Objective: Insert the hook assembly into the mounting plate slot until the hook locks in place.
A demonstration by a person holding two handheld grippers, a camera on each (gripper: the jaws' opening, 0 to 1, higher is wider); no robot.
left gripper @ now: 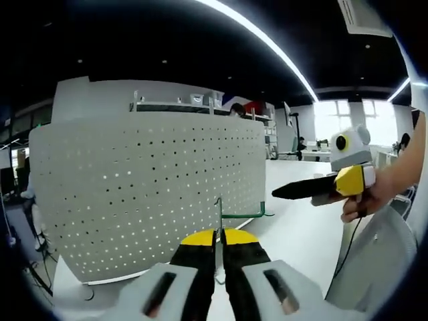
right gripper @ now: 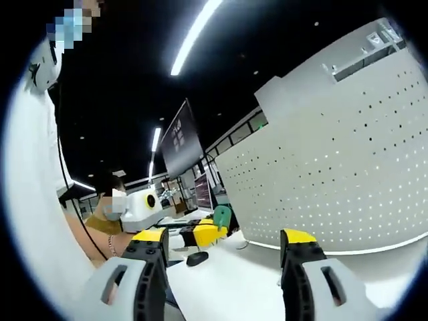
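1. The left tongs [left gripper: 215, 257] are pressed together, and they pinch a thin metal hook [left gripper: 221, 217] that stands up between their tips
2. A green part of the hook [left gripper: 246, 215] sticks out to the side, low down and close to the big white board
3. The white board with many small holes [left gripper: 147, 194] is the mounting plate, and it stands upright on the white surface [left gripper: 301, 234]
4. In the left gripper view the hook is right in front of the board, near its bottom edge, but I cannot tell if it touches the board yet
5. The right tongs [right gripper: 224, 251] are spread wide apart and hold nothing
6. In the right gripper view the board [right gripper: 334, 174] is off to one side of the right tongs, well apart from them
7. In the left gripper view the right tongs [left gripper: 287, 192] are held up in the air by a hand [left gripper: 364, 200], away from the board
8. I think the step now is bringing the hook up to a hole in the board
9. Next the hook tip needs to line up with a hole, then go in and push until it locks
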